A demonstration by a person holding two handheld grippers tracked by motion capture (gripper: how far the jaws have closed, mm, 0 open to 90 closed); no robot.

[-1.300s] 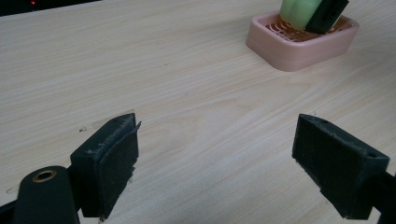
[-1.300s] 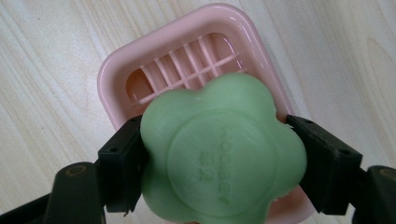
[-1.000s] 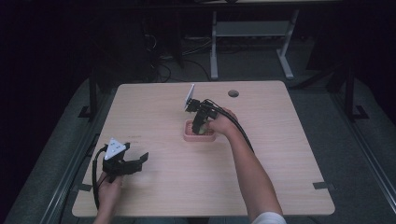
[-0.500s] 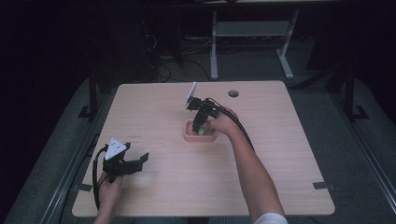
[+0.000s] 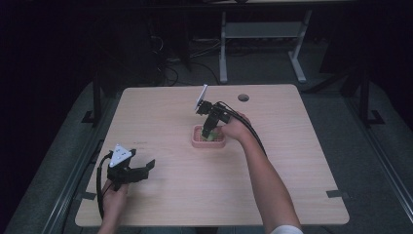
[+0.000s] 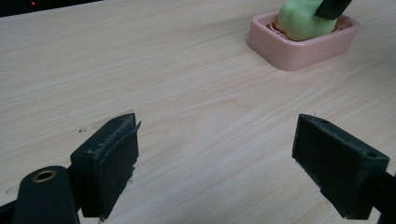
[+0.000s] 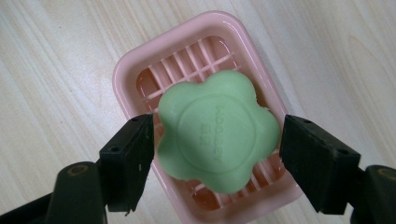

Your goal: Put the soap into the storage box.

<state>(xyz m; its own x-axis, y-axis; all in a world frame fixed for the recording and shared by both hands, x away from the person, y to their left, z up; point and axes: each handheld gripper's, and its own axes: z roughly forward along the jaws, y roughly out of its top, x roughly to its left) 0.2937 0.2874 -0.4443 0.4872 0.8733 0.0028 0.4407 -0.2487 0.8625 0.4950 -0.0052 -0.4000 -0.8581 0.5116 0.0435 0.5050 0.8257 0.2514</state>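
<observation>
A green flower-shaped soap [image 7: 217, 137] hangs tilted just over a pink slotted soap dish [image 7: 130, 70]. My right gripper [image 7: 217, 135] is shut on the soap, one jaw at each side. In the high view, the right gripper [image 5: 209, 132] points down at the dish [image 5: 197, 143] near the table's middle, with the soap [image 5: 210, 137] showing between its jaws. My left gripper [image 5: 147, 167] rests open near the front left corner and holds nothing. The left gripper view has its jaws wide apart [image 6: 219, 140] above bare wood, with the dish [image 6: 299, 51] and soap [image 6: 301, 21] farther off.
The light wooden table [image 5: 292, 161] has a round cable hole [image 5: 243, 97] at the back right. A metal stand [image 5: 263, 34] and floor cables lie beyond the far edge. Dark rails run along both sides of the table.
My right gripper has tipped and sunk slightly over the dish, and the green soap now shows in it. The left gripper has barely moved.
</observation>
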